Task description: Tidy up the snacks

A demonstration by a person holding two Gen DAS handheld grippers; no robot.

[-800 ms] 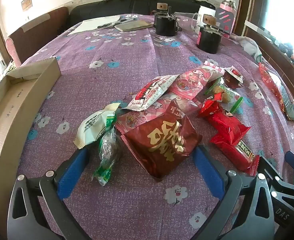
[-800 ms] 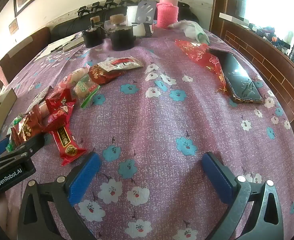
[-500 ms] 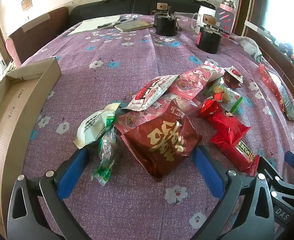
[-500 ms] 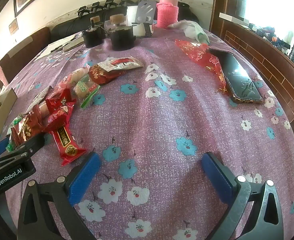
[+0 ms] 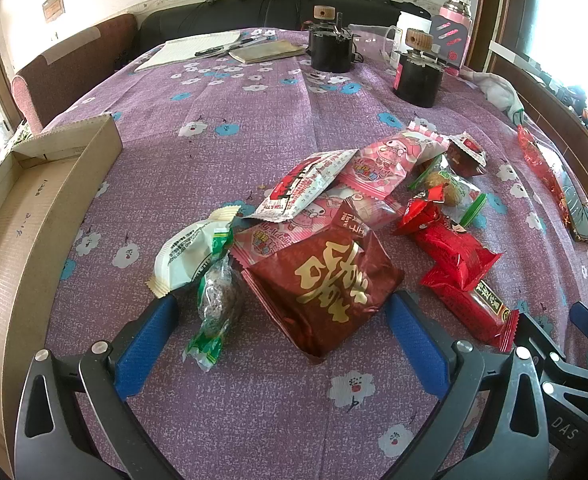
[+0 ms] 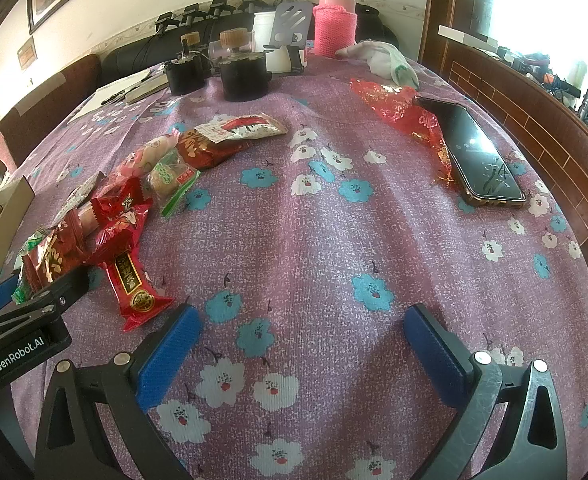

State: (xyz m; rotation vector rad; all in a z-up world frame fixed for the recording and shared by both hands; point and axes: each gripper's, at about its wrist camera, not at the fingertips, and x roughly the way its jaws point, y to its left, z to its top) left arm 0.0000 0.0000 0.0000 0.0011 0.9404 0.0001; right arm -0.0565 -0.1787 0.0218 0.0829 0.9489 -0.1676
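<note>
in the left wrist view, the left gripper (image 5: 280,330) hangs with its blue pads spread wide and grasping nothing, low in the frame; between them, at lower centre, lies the dark red foil snack pouch with gold characters (image 5: 325,284), and just to its left the small clear-and-green wrapped sweet (image 5: 216,304) and the white-and-green sealed packet (image 5: 188,252). the rest of the snack heap, with the pink cartoon-printed packets (image 5: 377,168) and bright red foil bars (image 5: 457,264), trails toward the right centre of the purple flowered tablecloth (image 5: 222,408); the shallow brown cardboard tray (image 5: 22,240) runs down the left edge. the pouch looks light, puffy and slick, likely to crinkle and slide, so a pinch across its middle or a sealed edge seems safest; contents may crush. in the right wrist view, the right gripper (image 6: 299,344) is likewise released and empty over bare cloth at the bottom, the snack pile at left centre, a black smartphone (image 6: 477,156) at the upper right.
</note>
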